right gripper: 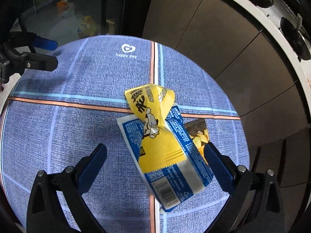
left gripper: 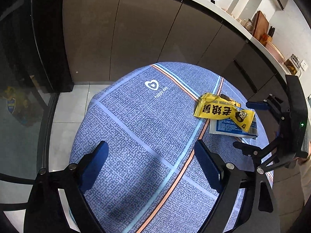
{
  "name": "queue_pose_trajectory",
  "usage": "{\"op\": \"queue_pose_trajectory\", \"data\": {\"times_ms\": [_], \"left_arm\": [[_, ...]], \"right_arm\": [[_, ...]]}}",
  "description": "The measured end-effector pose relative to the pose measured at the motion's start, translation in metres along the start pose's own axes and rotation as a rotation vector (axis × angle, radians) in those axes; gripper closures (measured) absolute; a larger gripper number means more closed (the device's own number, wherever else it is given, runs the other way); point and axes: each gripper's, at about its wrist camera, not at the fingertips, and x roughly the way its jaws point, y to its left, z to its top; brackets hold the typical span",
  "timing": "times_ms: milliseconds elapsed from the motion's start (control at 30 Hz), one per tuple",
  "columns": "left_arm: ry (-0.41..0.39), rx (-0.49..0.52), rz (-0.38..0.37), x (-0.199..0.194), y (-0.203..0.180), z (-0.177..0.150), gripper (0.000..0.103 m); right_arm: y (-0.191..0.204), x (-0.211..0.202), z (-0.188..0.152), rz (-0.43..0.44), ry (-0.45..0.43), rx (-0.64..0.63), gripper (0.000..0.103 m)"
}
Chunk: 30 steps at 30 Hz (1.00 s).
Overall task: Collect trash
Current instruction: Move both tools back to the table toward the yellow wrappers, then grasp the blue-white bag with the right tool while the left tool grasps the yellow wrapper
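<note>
Third wrapper mostly hidden under blue-white wrapper, print unreadable. Round table, blue "happy day" cloth; brown kitchen cabinets behind. Yellow wrapper centre frame, twisted, long axis upper-left to lower-right. Right gripper wide, straddling the pile, not gripping. Left gripper wide, empty.

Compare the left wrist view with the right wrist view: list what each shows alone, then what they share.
Left wrist only: countertop jars and a wooden board.

Right wrist only: the blue wrapper's barcode and a third, torn packet beneath it.

Both: the blue tablecloth, the yellow wrapper lying on the blue wrapper, and both open tools, left and right.
</note>
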Motion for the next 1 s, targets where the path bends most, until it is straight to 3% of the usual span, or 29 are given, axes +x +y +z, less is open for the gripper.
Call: {"op": "queue_pose_trajectory", "data": {"times_ms": [267,500,700,1000], "left_arm": [[0.022,-0.056,0.039,0.017,-0.007,0.008,0.024],[0.047,-0.071,0.039,0.028,-0.017,0.007,0.027],[0.063,-0.102,-0.017,0.031,-0.032,0.009,0.027],[0.073,-0.117,-0.098,0.032,-0.057,0.017,0.028]], "right_arm": [[0.0,0.017,-0.009,0.05,0.047,0.042,0.006],[0.015,0.017,-0.009,-0.009,0.083,0.033,0.038],[0.018,0.016,-0.01,-0.013,0.086,0.036,0.058],[0.028,0.01,-0.004,0.105,0.058,0.059,0.059]]}}
